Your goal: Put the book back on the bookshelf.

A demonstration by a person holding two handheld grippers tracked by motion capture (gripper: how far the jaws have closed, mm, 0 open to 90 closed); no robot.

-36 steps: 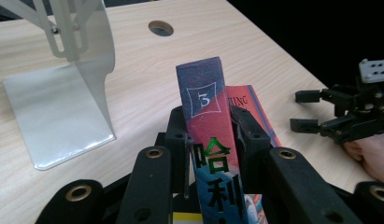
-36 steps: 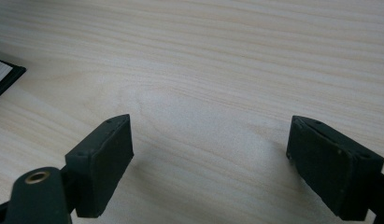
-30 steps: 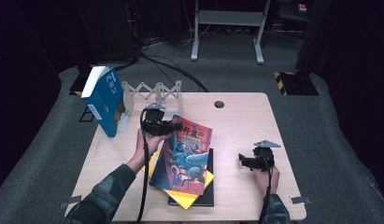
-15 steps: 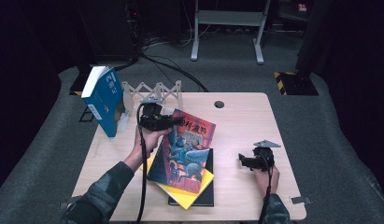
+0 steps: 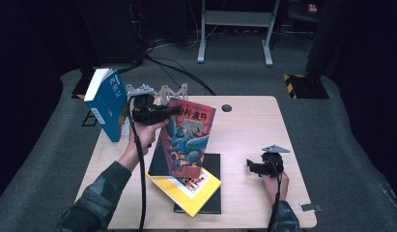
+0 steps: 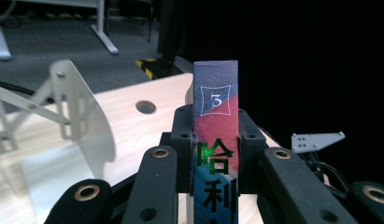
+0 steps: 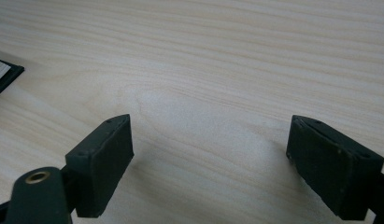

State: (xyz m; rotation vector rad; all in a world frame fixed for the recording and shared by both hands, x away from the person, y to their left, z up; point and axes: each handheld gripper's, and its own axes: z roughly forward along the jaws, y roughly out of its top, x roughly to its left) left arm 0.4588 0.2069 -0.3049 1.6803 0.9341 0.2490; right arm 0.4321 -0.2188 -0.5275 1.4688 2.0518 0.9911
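The left gripper [image 5: 173, 111] is clamped on the spine of a red-and-blue illustrated paperback [image 5: 189, 137], gripping it near the top corner so that the book hangs tilted above the table [image 5: 244, 130], its cover facing the high camera and its lower end over the stack below. In the left gripper view the book's spine [image 6: 215, 140] stands upright between the two black jaws, which press on it from both sides; a boxed numeral 3 and green characters are printed on it. Under the lifted book lie a yellow book [image 5: 186, 191], turned at an angle, and beneath that a black book [image 5: 210, 205] lying flat near the table's front edge. To the left a blue book [image 5: 108, 104] leans upright at the table's far-left corner, next to a white zigzag book rack [image 5: 164, 92], whose pale plate also shows in the left gripper view [image 6: 70, 116]. A round cable hole [image 5: 227, 108] sits near the table's far edge. The right gripper [image 5: 252, 167] rests low at the right side of the table, well apart from the books; in the right gripper view [image 7: 208, 154] its jaws stand wide apart over bare wood with nothing between them, and a dark corner at the left edge is probably the black book [image 7: 3, 74].
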